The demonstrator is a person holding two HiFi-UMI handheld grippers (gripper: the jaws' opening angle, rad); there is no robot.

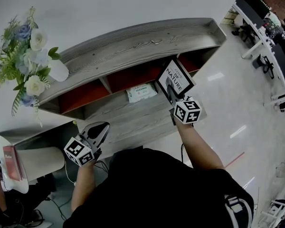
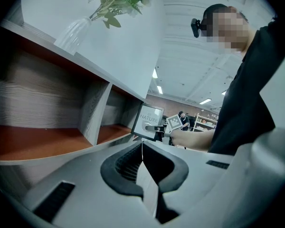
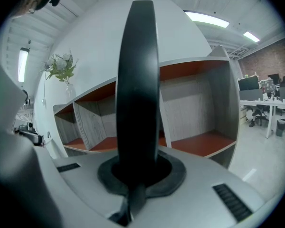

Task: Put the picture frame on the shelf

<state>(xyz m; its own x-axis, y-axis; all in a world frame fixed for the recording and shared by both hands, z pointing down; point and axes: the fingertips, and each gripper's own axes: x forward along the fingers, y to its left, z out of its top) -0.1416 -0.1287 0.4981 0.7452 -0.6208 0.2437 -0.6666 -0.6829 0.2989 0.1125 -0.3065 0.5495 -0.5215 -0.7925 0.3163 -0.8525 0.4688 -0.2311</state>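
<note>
**Head view:** picture frame (image 1: pixel 175 80), tilted, at the mouth of the right compartment of the shelf (image 1: pixel 147 42), held by the right gripper (image 1: pixel 171 90). The left gripper (image 1: pixel 100 129) hangs low, well apart.

**Left gripper view:** jaws together, nothing between them.

**Right gripper view:** jaws clamped on the frame's dark edge.

**Status:** frame brought to the shelf. Seating and release appear left to do.
</note>
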